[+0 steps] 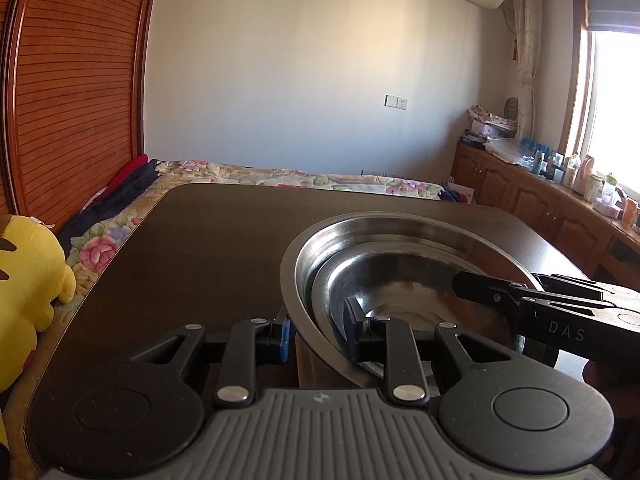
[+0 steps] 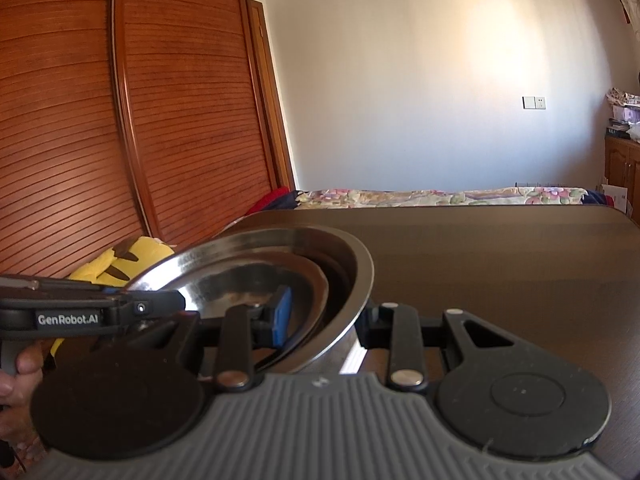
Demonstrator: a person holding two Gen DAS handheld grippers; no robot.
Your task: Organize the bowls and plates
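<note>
The left wrist camera sat low behind the left gripper (image 1: 318,338), just above the dark table (image 1: 192,248), and faced across it toward the bed (image 1: 280,174) and white wall, with the window (image 1: 612,108) at its right edge; the right wrist camera sat equally low behind the right gripper (image 2: 324,316), facing the same wall but turned further toward the wooden wardrobe (image 2: 120,120); both looked from very near at the nested steel bowls (image 1: 400,264) (image 2: 280,272) from opposite sides, and each caught the other gripper at its edge.
</note>
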